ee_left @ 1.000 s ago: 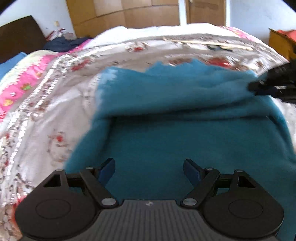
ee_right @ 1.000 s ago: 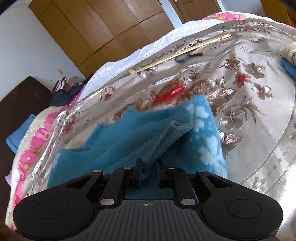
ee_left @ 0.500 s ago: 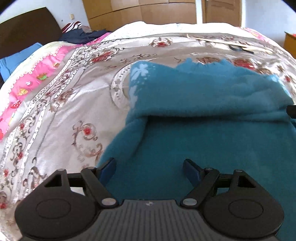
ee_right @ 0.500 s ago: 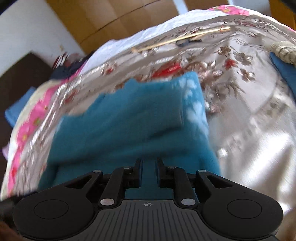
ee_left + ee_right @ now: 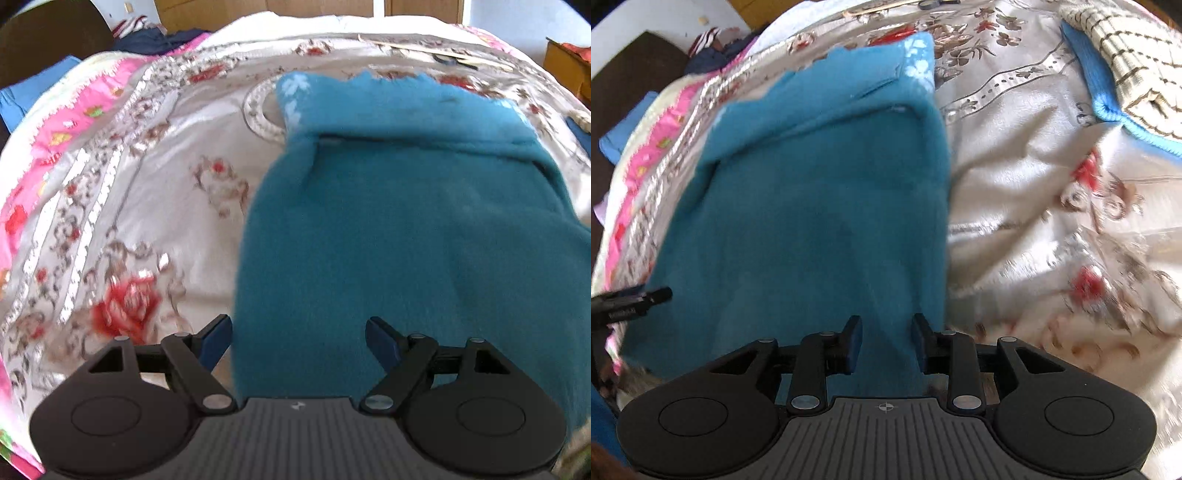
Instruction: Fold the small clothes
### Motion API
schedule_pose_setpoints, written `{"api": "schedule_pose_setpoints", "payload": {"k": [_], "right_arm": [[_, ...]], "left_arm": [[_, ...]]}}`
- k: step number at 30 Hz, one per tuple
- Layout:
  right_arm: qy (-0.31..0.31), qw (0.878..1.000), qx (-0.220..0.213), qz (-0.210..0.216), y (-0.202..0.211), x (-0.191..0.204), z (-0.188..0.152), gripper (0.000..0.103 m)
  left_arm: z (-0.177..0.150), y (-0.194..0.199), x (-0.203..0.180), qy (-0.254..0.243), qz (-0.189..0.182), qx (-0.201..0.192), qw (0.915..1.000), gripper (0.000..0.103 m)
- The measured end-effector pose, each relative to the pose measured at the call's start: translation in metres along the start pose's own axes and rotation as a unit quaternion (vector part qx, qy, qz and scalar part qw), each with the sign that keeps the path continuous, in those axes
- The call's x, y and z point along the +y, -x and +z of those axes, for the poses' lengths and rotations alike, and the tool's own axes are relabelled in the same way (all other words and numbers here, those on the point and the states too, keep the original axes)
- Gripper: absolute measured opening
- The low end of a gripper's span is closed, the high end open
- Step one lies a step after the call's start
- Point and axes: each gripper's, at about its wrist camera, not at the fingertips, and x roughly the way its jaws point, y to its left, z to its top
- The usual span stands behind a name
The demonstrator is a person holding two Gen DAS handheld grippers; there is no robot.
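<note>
The right gripper [image 5: 886, 345] stands with its jaws part-way apart; they have just been opening, and the teal fleece garment [image 5: 820, 206] lies under and between the fingers with no pad pressing on it, so the fold it carried looks released. The left gripper [image 5: 299, 341] is spread wide and holds nothing; its left finger hangs over the floral bedspread [image 5: 155, 206] and its right finger over the fleece, straddling the garment's near left edge.

The garment lies flat on the bedspread with its far part doubled over toward the near side, a band with pale snowflake marks [image 5: 295, 92] showing at the far corner. That lay suggests one fold is done and set down, which would explain why neither gripper pinches: the cloth rests on the bed by its own weight. In the right wrist view the tip of the left gripper shows at the garment's left edge, while the right gripper sits just inside the right edge, so the two flank the piece at its near end. A folded blue and checked cloth [image 5: 1115, 70] lies well apart to the right, likely already finished.
</note>
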Motion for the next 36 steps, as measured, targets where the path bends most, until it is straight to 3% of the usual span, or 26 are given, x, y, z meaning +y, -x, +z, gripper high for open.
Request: {"api": "schedule_pose_setpoints", "payload": {"k": [2,12,18,22,25,27,29,32,34,36], "right_arm": [[-0.003,1.0,0.006,0.001,0.003,0.001,-0.005,0.037],[-0.02,0.999,0.04,0.0,-0.006,-0.001,-0.03,0.037],[-0.059,0.995,0.054,0.053,-0.019,-0.009,-0.023,0.039],[-0.08,0.992,0.044,0.088,-0.018,-0.014,-0.02,0.019],[-0.101,0.988,0.029,0.116,-0.015,-0.018,-0.019,0.014],[-0.117,0.982,0.01,0.148,-0.01,-0.024,-0.017,0.013],[-0.124,0.977,-0.012,0.173,-0.005,-0.025,-0.016,0.012],[-0.127,0.97,-0.04,0.204,0.0,-0.023,-0.003,0.012],[-0.134,0.962,-0.061,0.231,0.003,-0.019,0.012,0.012],[-0.147,0.951,-0.087,0.258,0.009,-0.019,0.03,0.012]], "left_arm": [[-0.007,0.001,0.001,-0.001,0.0,0.007,1.0,0.09],[-0.022,0.007,0.011,0.009,-0.006,0.021,0.9997,0.09],[-0.017,0.006,0.016,0.014,-0.037,0.041,0.9984,0.086],[-0.011,0.0,0.011,-0.001,-0.044,0.064,0.997,0.085],[-0.006,-0.008,0.006,-0.021,-0.038,0.083,0.9956,0.083],[-0.003,-0.012,0.006,-0.028,-0.04,0.093,0.9944,0.078],[0.002,-0.012,0.007,-0.025,-0.05,0.099,0.9936,0.058],[0.008,-0.008,0.013,-0.001,-0.07,0.091,0.9934,0.035],[0.012,-0.003,0.02,0.029,-0.095,0.075,0.9922,0.028],[0.017,0.003,0.029,0.071,-0.144,0.051,0.9858,0.024]]}}
